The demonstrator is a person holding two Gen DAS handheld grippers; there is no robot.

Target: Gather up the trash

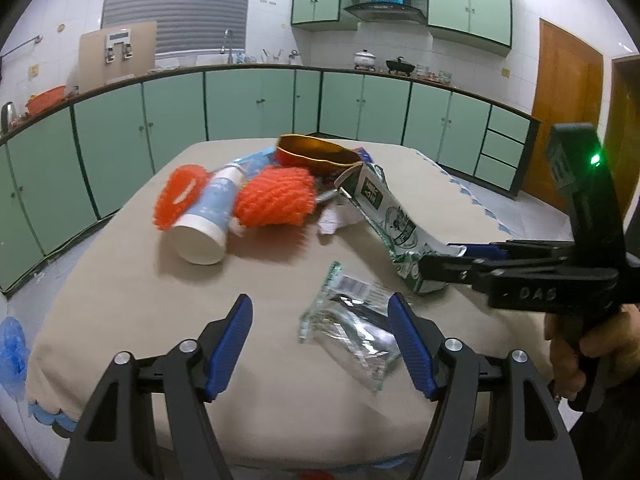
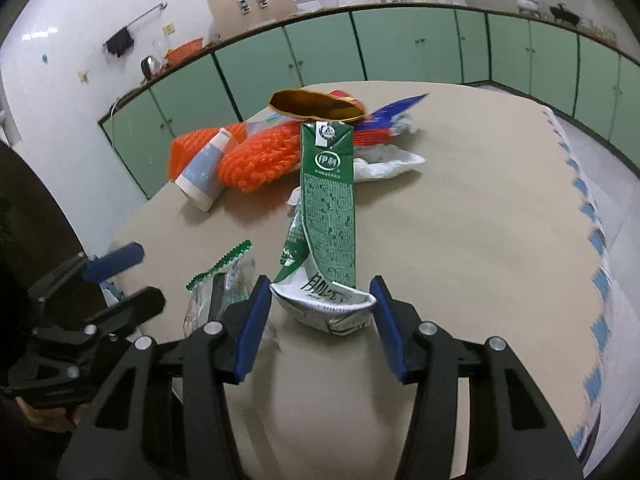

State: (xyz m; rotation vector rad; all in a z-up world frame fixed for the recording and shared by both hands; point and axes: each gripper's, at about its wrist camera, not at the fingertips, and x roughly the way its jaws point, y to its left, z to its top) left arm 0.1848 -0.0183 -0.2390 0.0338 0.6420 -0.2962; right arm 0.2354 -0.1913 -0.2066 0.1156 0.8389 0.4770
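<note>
A crushed green and white milk carton (image 2: 328,216) lies on the beige table (image 2: 460,240), its near end between the fingers of my right gripper (image 2: 318,308). Whether the blue pads touch it, I cannot tell. The carton (image 1: 384,216) and the right gripper (image 1: 452,258) also show in the left wrist view. My left gripper (image 1: 320,344) is open, with a clear plastic wrapper (image 1: 352,332) lying by its right pad. Behind lie a paper cup (image 1: 208,216), orange foam nets (image 1: 276,196), a red and gold bowl (image 1: 316,154) and crumpled paper (image 2: 384,162).
Green kitchen cabinets (image 1: 248,104) run behind the table under a counter with pots. A wooden door (image 1: 564,116) stands at the right. A blue item (image 1: 12,344) lies on the floor left of the table. The left gripper (image 2: 116,276) shows in the right wrist view.
</note>
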